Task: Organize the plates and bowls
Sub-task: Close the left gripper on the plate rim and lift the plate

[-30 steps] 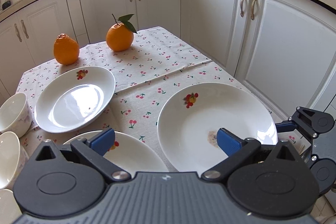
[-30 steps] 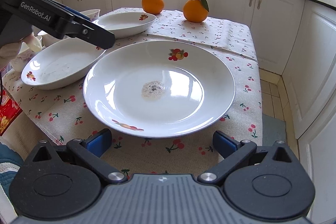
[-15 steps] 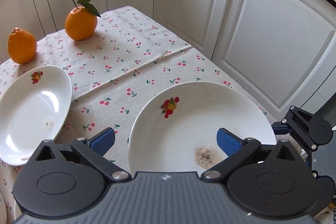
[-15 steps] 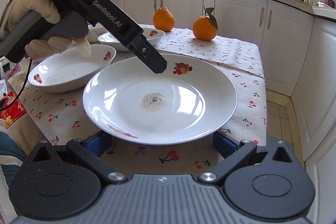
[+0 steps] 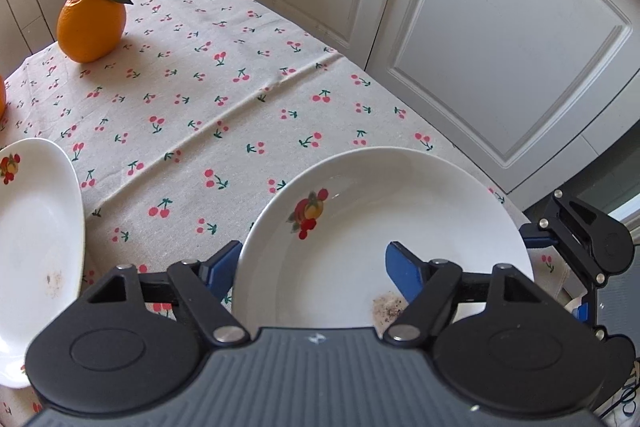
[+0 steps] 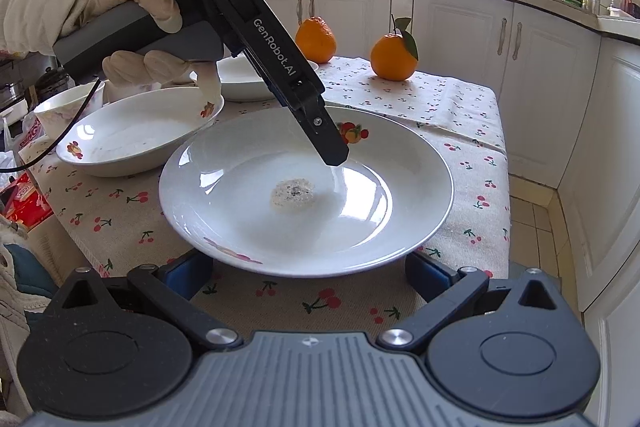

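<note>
One large plate [image 6: 360,227], speckled residue [image 6: 292,193] inside

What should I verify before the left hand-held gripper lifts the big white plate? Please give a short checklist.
1. Rim of large white round ceramic plate between left hand-held gripper's just-closing jaws: ok.
2. Pads pressing the rim: not ok, gap visible.
3. Right hand-held gripper open, not gripping: ok.
4. Plate clean: not ok, speckled residue.
5. Neighbouring white deep dish apart from plate: ok.
</note>
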Demonstrator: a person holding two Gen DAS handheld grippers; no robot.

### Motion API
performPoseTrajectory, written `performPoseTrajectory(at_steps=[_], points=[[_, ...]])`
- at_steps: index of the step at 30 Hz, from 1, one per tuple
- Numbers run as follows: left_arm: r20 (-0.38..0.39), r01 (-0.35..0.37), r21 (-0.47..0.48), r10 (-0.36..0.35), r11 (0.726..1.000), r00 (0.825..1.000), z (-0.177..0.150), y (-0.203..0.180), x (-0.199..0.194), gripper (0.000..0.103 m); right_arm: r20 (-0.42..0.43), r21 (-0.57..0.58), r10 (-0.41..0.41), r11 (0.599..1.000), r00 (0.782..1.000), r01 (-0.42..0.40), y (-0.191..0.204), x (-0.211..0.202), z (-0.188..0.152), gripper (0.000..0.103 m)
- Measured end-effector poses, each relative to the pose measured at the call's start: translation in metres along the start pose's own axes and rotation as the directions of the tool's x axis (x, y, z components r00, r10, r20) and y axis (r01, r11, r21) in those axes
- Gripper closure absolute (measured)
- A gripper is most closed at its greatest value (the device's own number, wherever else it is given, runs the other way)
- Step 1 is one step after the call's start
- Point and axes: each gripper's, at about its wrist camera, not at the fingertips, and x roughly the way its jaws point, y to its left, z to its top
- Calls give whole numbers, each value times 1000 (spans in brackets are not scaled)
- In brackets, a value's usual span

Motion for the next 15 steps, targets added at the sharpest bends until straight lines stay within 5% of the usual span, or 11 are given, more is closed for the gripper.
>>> performPoseTrajectory(at_steps=[15], points=[[-151,69,61,-59,996,987,10,6,13,27,-50,-12,22,1000,999,-23,-2,7,9,0]])
